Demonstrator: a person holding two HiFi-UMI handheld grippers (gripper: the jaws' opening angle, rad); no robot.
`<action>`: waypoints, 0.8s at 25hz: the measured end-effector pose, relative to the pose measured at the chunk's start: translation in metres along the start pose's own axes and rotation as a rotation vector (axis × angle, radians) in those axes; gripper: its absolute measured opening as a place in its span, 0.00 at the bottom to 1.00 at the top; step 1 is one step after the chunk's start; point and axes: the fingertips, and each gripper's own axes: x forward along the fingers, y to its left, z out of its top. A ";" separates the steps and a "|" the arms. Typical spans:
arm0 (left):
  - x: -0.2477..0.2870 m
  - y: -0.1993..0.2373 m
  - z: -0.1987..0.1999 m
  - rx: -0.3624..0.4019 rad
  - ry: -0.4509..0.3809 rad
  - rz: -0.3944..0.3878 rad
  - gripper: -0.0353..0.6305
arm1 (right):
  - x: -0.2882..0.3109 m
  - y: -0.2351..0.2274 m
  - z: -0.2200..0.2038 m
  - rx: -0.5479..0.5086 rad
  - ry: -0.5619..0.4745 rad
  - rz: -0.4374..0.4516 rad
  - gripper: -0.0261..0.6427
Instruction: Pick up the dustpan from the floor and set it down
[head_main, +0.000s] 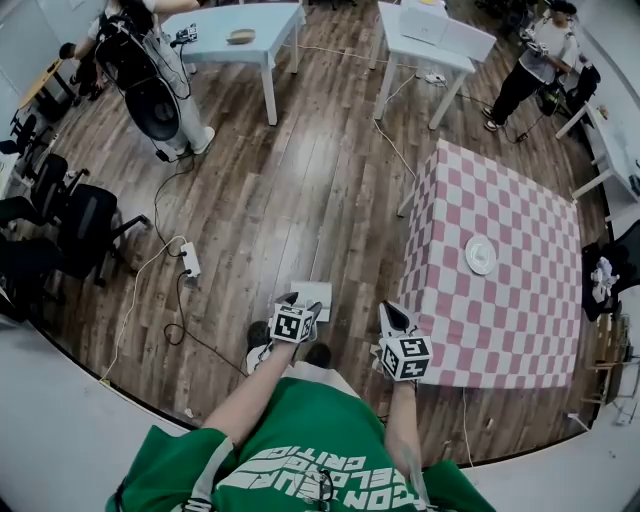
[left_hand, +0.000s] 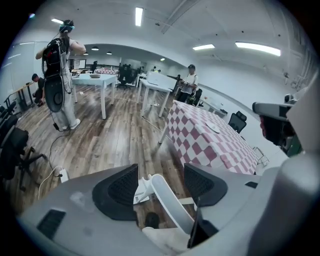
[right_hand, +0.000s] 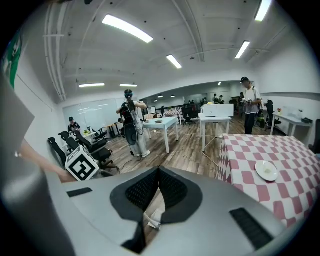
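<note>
The person's green shirt filled the near edge of the head view, with both forearms reaching forward and down from it.

The dustpan, white, lay on the wood floor right at the left gripper. Its handle slanted up between that gripper's jaws. The jaws stood wide apart, one dark pad on either side of the handle, and neither pad pressed on it. The pan end lay just beyond the jaw tips. The person's dark shoes were under and just behind this gripper.

The right gripper hung near the left one, a little to its right, tilted downward. Its jaws were shut together with nothing held between them.

Just beside the right gripper, on its right, stood a table under a pink and white checked cloth. A white plate lay on the cloth, ahead of that gripper.

To the left of the left gripper a power strip lay on the floor with cables running off it. Farther left stood black chairs.

Well ahead of both grippers were two white tables. One person with dark gear stood ahead to the left and another person ahead to the right.
</note>
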 end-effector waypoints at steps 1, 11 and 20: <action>0.006 0.002 -0.006 -0.007 0.019 0.019 0.46 | 0.000 -0.001 -0.002 0.002 0.004 0.000 0.05; 0.059 0.025 -0.039 -0.061 0.132 0.133 0.46 | 0.003 -0.008 -0.026 0.023 0.065 0.014 0.05; 0.074 0.041 -0.045 -0.119 0.227 0.207 0.46 | 0.018 -0.013 -0.027 0.008 0.095 0.040 0.05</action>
